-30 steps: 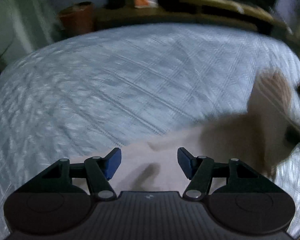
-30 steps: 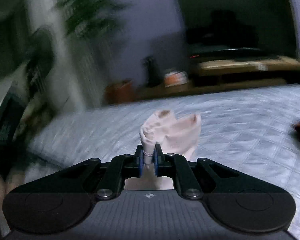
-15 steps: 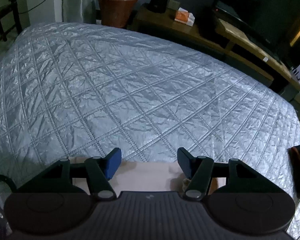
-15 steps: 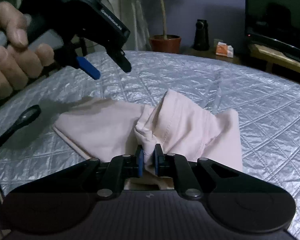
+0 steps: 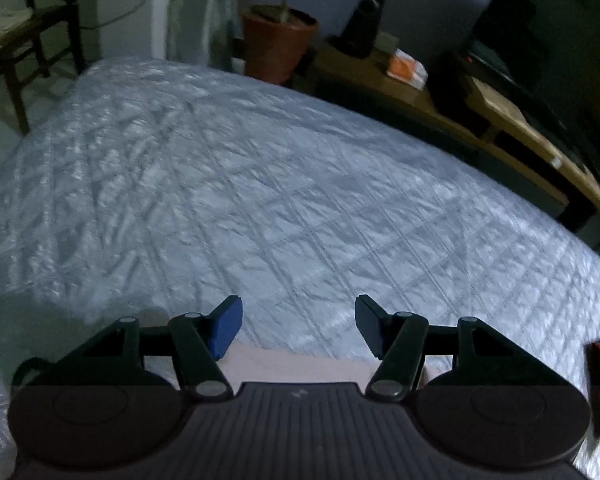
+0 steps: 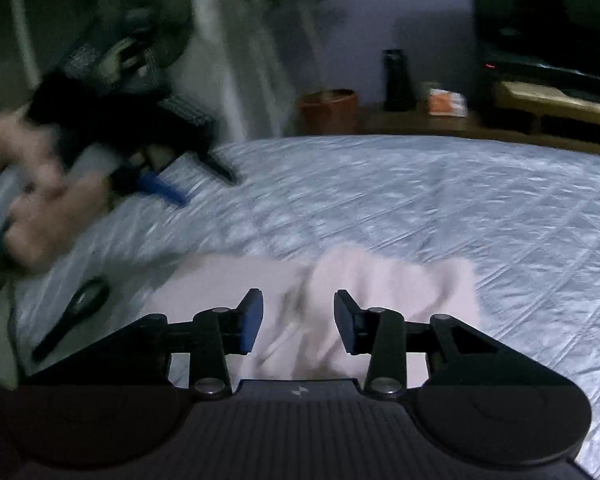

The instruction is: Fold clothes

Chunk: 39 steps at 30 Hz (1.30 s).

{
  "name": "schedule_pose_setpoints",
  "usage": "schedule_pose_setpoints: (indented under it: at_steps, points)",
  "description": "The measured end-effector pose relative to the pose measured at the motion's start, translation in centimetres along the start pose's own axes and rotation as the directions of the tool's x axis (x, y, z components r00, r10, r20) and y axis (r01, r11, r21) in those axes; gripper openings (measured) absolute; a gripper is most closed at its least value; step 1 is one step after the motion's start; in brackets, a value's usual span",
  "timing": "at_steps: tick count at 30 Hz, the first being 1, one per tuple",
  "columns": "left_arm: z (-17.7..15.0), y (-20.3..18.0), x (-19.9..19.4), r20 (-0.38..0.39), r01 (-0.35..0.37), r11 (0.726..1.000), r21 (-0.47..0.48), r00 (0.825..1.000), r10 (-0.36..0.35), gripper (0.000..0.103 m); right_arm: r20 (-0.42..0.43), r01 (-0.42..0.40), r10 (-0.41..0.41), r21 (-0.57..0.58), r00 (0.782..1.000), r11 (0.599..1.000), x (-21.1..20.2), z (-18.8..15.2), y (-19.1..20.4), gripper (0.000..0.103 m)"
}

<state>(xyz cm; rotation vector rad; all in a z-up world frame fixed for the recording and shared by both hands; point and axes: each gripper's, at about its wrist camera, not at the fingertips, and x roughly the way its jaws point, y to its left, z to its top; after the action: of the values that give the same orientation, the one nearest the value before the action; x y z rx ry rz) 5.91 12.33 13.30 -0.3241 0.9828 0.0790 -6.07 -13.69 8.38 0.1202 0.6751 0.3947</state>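
The right tongs (image 6: 298, 322), clamped on the pink garment (image 6: 380, 280) moments ago, now gape empty above it at lower centre; the left tongs (image 5: 298, 326) gape empty too; a fold looks laid.

I'm in a dim room at home, bedroom-ish: a bed with a silvery quilted bedspread (image 5: 300, 200), a terracotta plant pot (image 5: 279, 42) by the wall, a low wooden TV stand (image 5: 512, 120) with a dark speaker (image 6: 396, 80), and a wooden chair (image 5: 24, 40).
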Motion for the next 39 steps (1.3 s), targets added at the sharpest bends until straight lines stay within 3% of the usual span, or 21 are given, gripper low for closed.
schedule_pose_setpoints:
  at_steps: [2, 6, 10, 13, 16, 22, 25, 27, 28, 29, 39]
  points:
    - [0.3, 0.7, -0.3, 0.008, -0.012, 1.0, -0.028, 1.0, 0.012, 0.059, -0.002, 0.058, -0.058, -0.058, 0.998, 0.997, 1.5, 0.5, 0.1, 0.048]
    - [0.8, 2.1, -0.4, 0.013, -0.036, 0.996, -0.081, 0.999, 0.037, 0.059, -0.052, 0.097, -0.108, -0.176, 0.993, 0.98, 5.4, 0.1, 1.1, 0.048]
    - [1.3, 3.3, -0.6, 0.025, -0.048, 0.992, -0.119, 0.998, 0.051, 0.06, -0.054, 0.091, -0.111, -0.284, 0.992, 0.955, 5.4, -0.9, 3.1, 0.059]
    - [1.6, 4.6, -0.9, 0.033, -0.056, 0.987, -0.151, 0.998, 0.061, 0.06, -0.056, 0.085, -0.113, -0.362, 0.992, 0.928, 5.4, -1.7, 4.7, 0.057]
    - [1.7, 5.6, -1.1, 0.034, -0.057, 0.982, -0.18, 0.997, 0.065, 0.06, -0.018, 0.132, -0.147, -0.343, 0.989, 0.93, 3.5, -1.9, 4.6, 0.059]
    - [1.9, 6.2, -1.3, 0.039, -0.049, 0.981, -0.189, 0.998, 0.058, 0.06, -0.108, 0.054, -0.116, -0.458, 0.987, 0.887, 3.4, -4.9, 7.0, 0.057]
    - [2.0, 6.3, -1.3, 0.038, -0.044, 0.98, -0.194, 0.998, 0.052, 0.06, -0.155, 0.03, -0.093, -0.368, 0.984, 0.929, 4.6, -5.3, 6.7, 0.055]
    - [2.0, 6.4, -1.4, 0.037, -0.042, 0.979, -0.198, 0.998, 0.05, 0.06, -0.146, 0.039, -0.089, -0.314, 0.985, 0.949, 4.4, -5.2, 6.4, 0.047]
    - [2.0, 6.4, -1.3, 0.036, -0.041, 0.979, -0.201, 0.998, 0.049, 0.06, -0.136, 0.041, -0.086, -0.304, 0.987, 0.952, 4.0, -5.1, 6.4, 0.032]
    - [2.1, 6.5, -1.3, 0.035, -0.039, 0.978, -0.204, 0.998, 0.047, 0.06, -0.124, 0.038, -0.079, -0.298, 0.989, 0.954, 3.7, -4.9, 6.4, 0.029]
    - [2.1, 6.1, -1.4, 0.035, -0.026, 0.981, -0.193, 0.999, 0.033, 0.061, -0.13, 0.058, -0.094, -0.259, 0.987, 0.964, 4.2, -3.9, 6.2, 0.024]
